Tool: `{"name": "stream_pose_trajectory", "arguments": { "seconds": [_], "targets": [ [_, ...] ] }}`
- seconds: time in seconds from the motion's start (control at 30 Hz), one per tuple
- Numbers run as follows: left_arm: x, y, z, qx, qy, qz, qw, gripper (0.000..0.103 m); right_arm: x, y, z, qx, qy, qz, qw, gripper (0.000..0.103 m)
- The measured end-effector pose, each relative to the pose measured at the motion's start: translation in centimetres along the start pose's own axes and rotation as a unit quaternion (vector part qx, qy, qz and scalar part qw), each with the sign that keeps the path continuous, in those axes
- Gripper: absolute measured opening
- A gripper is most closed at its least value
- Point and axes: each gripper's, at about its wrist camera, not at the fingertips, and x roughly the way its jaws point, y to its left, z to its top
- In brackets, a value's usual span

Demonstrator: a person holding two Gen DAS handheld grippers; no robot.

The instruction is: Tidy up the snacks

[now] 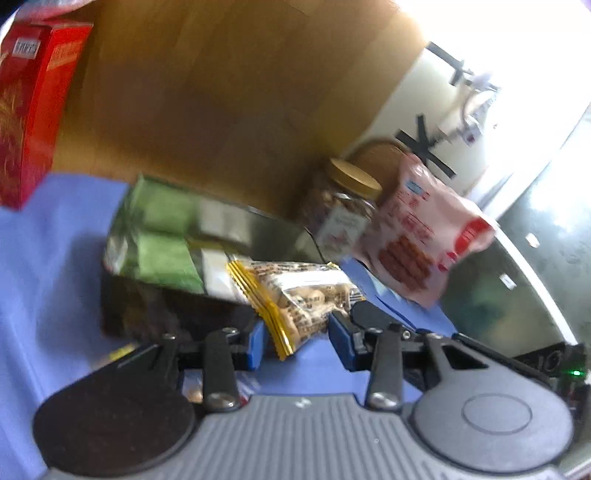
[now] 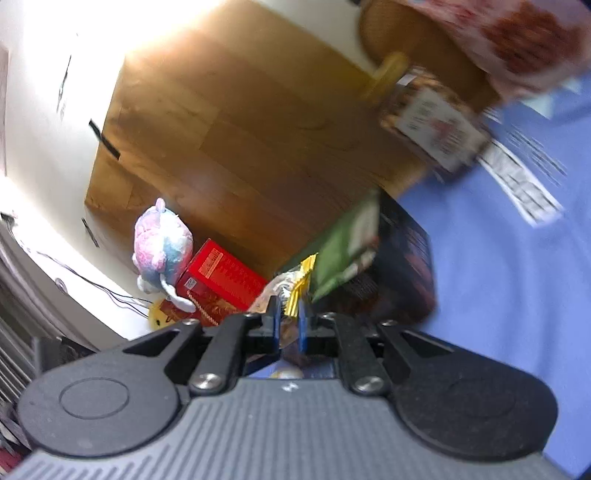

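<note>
A clear peanut packet (image 1: 306, 295) with gold-striped ends hangs between both grippers above the blue cloth (image 1: 55, 266). My left gripper (image 1: 297, 341) has its blue pads closed in on the packet's lower corner. The gold edge lies against the left pad (image 1: 255, 345). My right gripper (image 2: 289, 325) is shut on the packet (image 2: 295, 291) by its gold seam. Its black tip (image 1: 365, 314) shows in the left wrist view at the packet's right end. Behind the packet, green packs (image 1: 159, 240) lie on a dark box (image 1: 155, 314).
A gold-lidded nut jar (image 1: 343, 210) and a pink pouch (image 1: 424, 243) stand at the right, by a wicker basket (image 2: 399, 33). A red box (image 1: 29, 110) stands at the left, with a plush toy (image 2: 162, 243) beside it. A wooden panel (image 1: 221, 92) backs the cloth.
</note>
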Motion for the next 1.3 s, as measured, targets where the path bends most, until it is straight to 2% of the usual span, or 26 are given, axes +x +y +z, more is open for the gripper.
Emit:
{"name": "stream_pose_trajectory", "arguments": {
  "seconds": [0.07, 0.13, 0.17, 0.23, 0.27, 0.3, 0.47, 0.57, 0.67, 0.7, 0.8, 0.87, 1.0, 1.1, 1.2, 1.23, 1.27, 1.3],
  "targets": [
    [1.5, 0.6, 1.4, -0.001, 0.004, 0.01, 0.9999, 0.038, 1.7, 0.6, 0.7, -0.033, -0.004, -0.016, 0.999, 0.012],
    [3.2, 0.9, 2.3, 0.005, 0.008, 0.031, 0.9995, 0.046, 3.3, 1.3, 0.8, -0.084, -0.018, -0.045, 0.995, 0.012],
    [3.9, 1.0, 2.3, 0.01, 0.012, 0.047, 0.9988, 0.053, 4.0, 1.7, 0.8, -0.114, -0.026, -0.065, 0.991, 0.017],
    [4.7, 1.0, 2.4, 0.023, 0.014, 0.074, 0.9969, 0.054, 4.9, 2.4, 0.2, -0.182, -0.05, -0.115, 0.975, 0.021],
    [4.5, 0.9, 2.2, 0.028, 0.012, 0.072, 0.9969, 0.054, 4.9, 2.5, -0.1, -0.207, -0.063, -0.138, 0.967, 0.026],
    [4.0, 0.8, 2.0, 0.029, 0.006, 0.062, 0.9976, 0.056, 4.6, 2.5, -0.3, -0.217, -0.07, -0.144, 0.963, 0.028],
    [-0.7, 0.4, -0.3, 0.032, -0.028, 0.035, 0.9984, 0.058, 0.0, 1.0, -1.6, -0.202, -0.065, -0.12, 0.97, 0.028],
    [-3.0, 0.1, -2.6, 0.032, -0.029, 0.029, 0.9986, 0.058, -2.1, -0.1, -3.2, -0.176, -0.03, -0.107, 0.978, 0.028],
    [-4.4, -0.3, -5.6, 0.03, -0.007, 0.022, 0.9993, 0.058, -4.0, -2.0, -5.0, -0.155, 0.015, -0.099, 0.983, 0.029],
    [-4.6, -0.5, -6.7, 0.03, 0.004, 0.016, 0.9994, 0.058, -4.8, -2.6, -5.5, -0.148, 0.025, -0.097, 0.984, 0.032],
    [-4.5, -1.3, -9.6, 0.034, 0.036, 0.005, 0.9988, 0.058, -6.8, -3.6, -6.8, -0.148, 0.042, -0.089, 0.984, 0.043],
    [-4.0, -1.7, -11.0, 0.037, 0.054, 0.0, 0.9979, 0.058, -7.9, -3.5, -7.7, -0.167, 0.052, -0.081, 0.981, 0.044],
    [-2.5, -2.0, -12.7, 0.032, 0.09, 0.0, 0.9954, 0.057, -8.9, -1.8, -9.9, -0.253, 0.073, -0.073, 0.962, 0.057],
    [-1.6, -2.1, -13.5, 0.033, 0.108, 0.0, 0.9936, 0.057, -8.3, -0.8, -11.6, -0.319, 0.086, -0.087, 0.94, 0.057],
    [-0.6, -2.6, -14.4, 0.046, 0.116, 0.007, 0.9921, 0.052, -7.4, -1.0, -12.3, -0.348, 0.09, -0.107, 0.927, 0.057],
    [-0.5, -2.8, -14.6, 0.053, 0.113, 0.011, 0.9921, 0.047, -7.1, -0.9, -12.5, -0.353, 0.089, -0.11, 0.925, 0.057],
    [-0.4, -3.1, -14.8, 0.059, 0.117, 0.013, 0.9913, 0.037, -6.7, -0.9, -12.6, -0.359, 0.091, -0.115, 0.922, 0.057],
    [-0.4, -3.2, -14.8, 0.061, 0.115, 0.017, 0.9913, 0.038, -6.3, -1.0, -12.8, -0.364, 0.09, -0.118, 0.919, 0.054]
  ]
}}
